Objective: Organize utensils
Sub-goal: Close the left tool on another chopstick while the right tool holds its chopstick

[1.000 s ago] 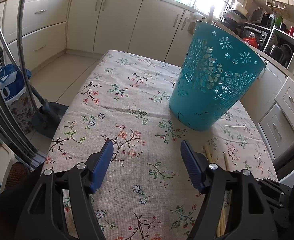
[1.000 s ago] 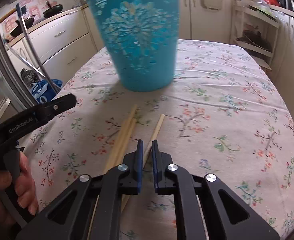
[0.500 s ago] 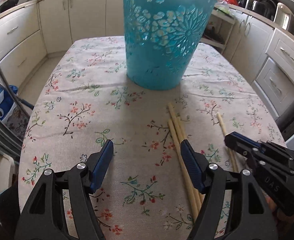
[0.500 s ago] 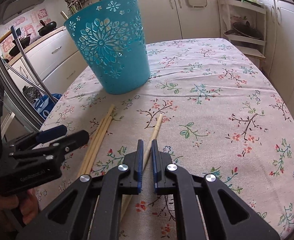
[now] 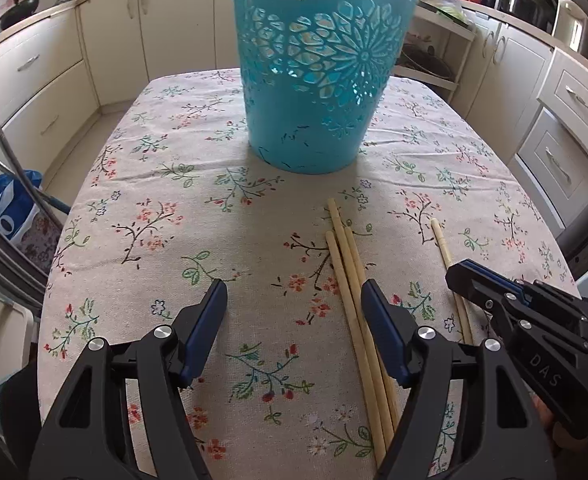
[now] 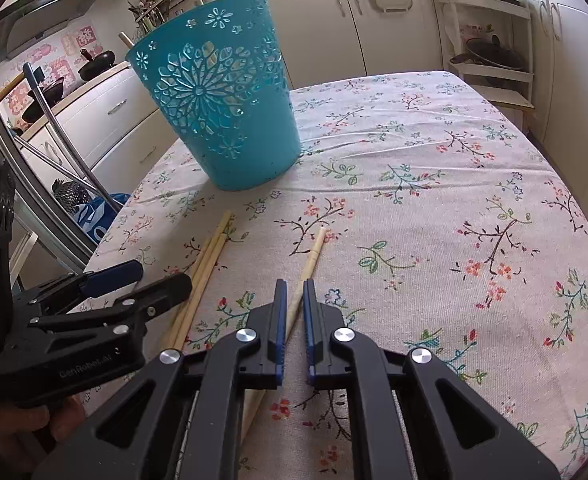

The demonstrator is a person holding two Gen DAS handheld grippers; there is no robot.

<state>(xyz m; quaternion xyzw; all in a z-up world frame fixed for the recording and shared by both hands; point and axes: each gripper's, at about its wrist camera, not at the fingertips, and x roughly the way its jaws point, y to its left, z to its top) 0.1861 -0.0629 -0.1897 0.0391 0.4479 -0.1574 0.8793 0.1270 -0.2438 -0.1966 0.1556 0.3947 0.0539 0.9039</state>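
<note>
While one or two stick ends already poke above the rim of the teal basket (image 6: 218,112) at upper left, four chopsticks — a bundle of three (image 5: 350,280) and a single chopstick (image 6: 308,264) — lie unsorted on the bench (image 6: 454,208): left tool (image 5: 294,312) gapes empty, right tool (image 6: 292,312) nearly shut, holding nothing.

Daylight is seen pouring in from behind the bin (image 5: 314,80), and its rim is blown out to white glare at the top of the left view. A soft shadow is cast forward from the bin's base onto the cloth (image 5: 174,208), toward the camera. The scene is evenly lit and sharp; the cloth's print is rendered crisply, and no motion blur is noted. Strong fisheye bending is shown at the edges, where cabinets (image 6: 378,20) are curved and corners are vignetted to black. In the right view, the cloth's far side is brightly washed.
</note>
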